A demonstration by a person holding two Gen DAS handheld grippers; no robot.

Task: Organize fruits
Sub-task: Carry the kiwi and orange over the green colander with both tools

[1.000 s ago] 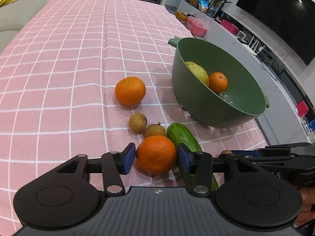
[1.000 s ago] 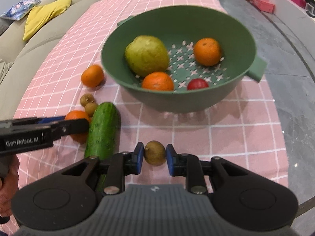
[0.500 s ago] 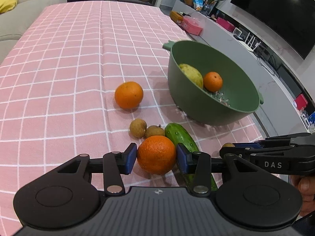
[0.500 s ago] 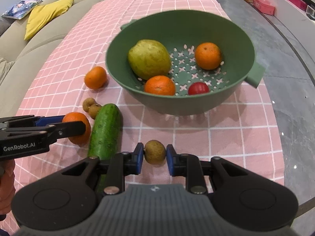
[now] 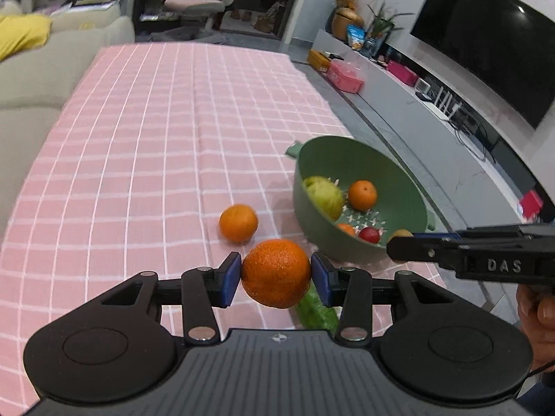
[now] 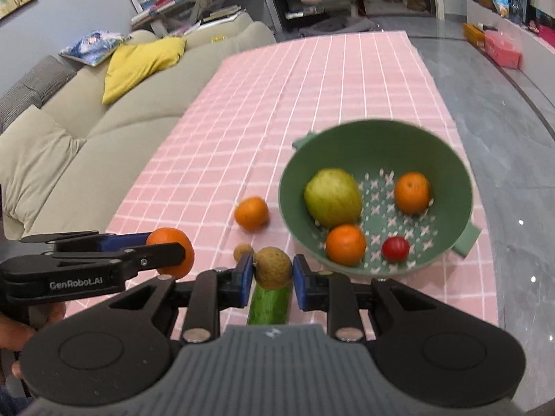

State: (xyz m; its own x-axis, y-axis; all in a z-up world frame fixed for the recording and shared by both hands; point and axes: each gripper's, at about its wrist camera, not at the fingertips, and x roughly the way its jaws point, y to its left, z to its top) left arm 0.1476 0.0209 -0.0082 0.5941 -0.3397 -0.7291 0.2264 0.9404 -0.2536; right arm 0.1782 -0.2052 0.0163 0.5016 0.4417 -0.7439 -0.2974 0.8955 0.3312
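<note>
Presently, both tools loaded, above the pink cloth.
Left gripper [image 5: 275, 275]: clamped on a large orange [image 5: 275, 273], held clear of the cloth, near side.
Loose orange [image 5: 238, 223]: on the tablecloth [image 5: 138, 159], just left of the colander.
Small brown fruit [image 6: 242, 251]: on the cloth, near the cucumber's far end.
Cucumber [image 6: 269, 304]: lying on the cloth beneath both tools.
Right gripper [image 6: 272, 273]: closed on a brown round fruit [image 6: 273, 267], near the colander's rim.
Colander [image 6: 447, 159]: right side; holds a pear [image 6: 332, 197], two oranges, one small red fruit [image 6: 395, 248].
Progress, my guess: roughly half. Four in, two carried, three on the cloth.
</note>
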